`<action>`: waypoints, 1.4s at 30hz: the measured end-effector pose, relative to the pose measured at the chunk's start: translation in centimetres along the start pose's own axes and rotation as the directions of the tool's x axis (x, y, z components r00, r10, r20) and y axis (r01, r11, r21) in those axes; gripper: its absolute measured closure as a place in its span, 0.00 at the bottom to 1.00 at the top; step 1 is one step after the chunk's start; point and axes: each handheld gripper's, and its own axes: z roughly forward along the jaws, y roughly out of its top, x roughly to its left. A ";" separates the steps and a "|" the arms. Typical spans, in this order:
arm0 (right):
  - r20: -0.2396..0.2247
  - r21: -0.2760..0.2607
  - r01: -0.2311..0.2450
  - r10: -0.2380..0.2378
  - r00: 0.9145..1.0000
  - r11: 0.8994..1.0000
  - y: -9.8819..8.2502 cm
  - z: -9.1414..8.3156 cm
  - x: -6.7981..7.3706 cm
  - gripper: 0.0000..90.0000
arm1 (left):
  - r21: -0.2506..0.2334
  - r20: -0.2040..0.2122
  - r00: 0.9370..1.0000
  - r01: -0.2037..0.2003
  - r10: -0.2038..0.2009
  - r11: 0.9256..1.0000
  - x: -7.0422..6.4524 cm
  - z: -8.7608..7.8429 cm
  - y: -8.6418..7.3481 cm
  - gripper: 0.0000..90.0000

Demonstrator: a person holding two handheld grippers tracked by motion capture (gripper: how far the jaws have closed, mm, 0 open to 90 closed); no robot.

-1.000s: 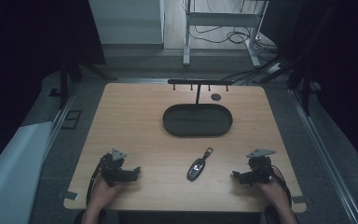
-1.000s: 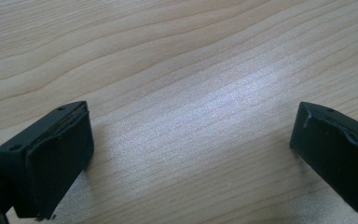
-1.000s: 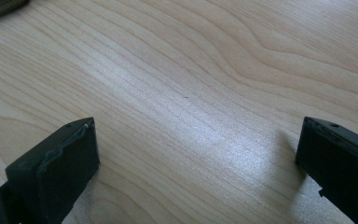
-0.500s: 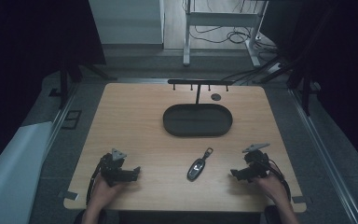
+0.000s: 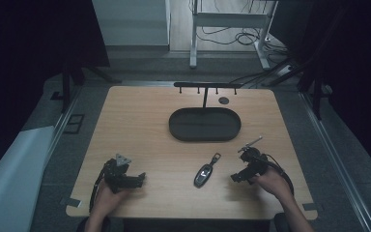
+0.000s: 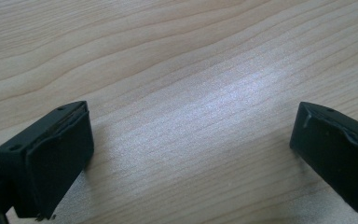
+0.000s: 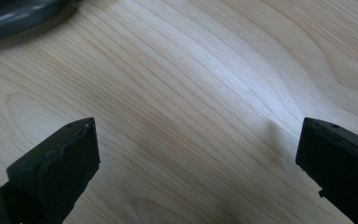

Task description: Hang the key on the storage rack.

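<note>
Right tool shifted nearer key fob, which points up-right.

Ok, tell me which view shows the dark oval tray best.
The high view: the dark oval tray sits whole on the wooden table. The right gripper view catches just its rim at the top left corner; the left gripper view shows bare wood.

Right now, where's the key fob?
High view: the key fob lies flat on the table, near the front edge, between the left gripper and right gripper, in front of the dark oval tray.
</note>
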 end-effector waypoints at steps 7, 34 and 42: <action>-0.047 0.045 0.029 -0.027 0.999 0.999 2.4 0.3 1.6 0.00 | 0.000 0.000 1.000 -0.001 0.001 1.000 0.0 0.0 0.0 0.00; -0.069 0.189 0.030 -0.017 0.997 0.981 9.1 3.3 6.8 0.02 | 0.001 0.001 1.000 -0.002 0.002 1.000 0.0 0.0 0.0 0.00; -0.028 0.212 0.016 -0.010 1.000 0.977 10.0 4.3 7.8 0.02 | 0.001 0.001 1.000 -0.002 0.002 1.000 0.0 0.0 0.1 0.00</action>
